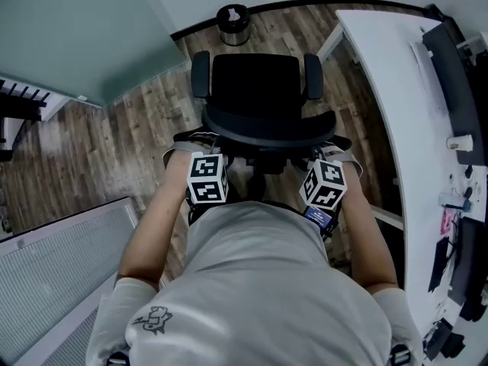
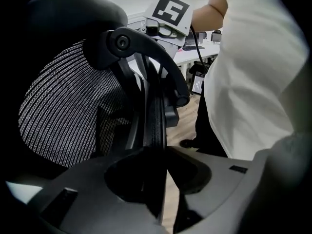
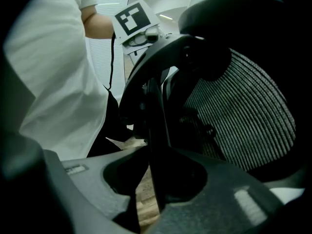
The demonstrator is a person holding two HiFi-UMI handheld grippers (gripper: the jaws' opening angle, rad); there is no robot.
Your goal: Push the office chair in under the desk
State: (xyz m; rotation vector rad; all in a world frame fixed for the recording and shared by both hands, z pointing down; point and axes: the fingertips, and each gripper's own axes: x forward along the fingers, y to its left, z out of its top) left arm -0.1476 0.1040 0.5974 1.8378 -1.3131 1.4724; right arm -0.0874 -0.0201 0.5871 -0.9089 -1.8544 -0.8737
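Observation:
In the head view the black office chair stands straight ahead with its back toward me, and the white desk curves along its right. My left gripper sits on the left side of the backrest and my right gripper on the right side. The left gripper view shows that gripper shut on the black backrest rim, beside the mesh. In the right gripper view the right gripper clamps the rim the same way, mesh to its right.
A round black bin stands on the wood floor beyond the chair. A dark monitor and small items lie on the desk's far side. A slatted white panel is at lower left. The person's white shirt fills the foreground.

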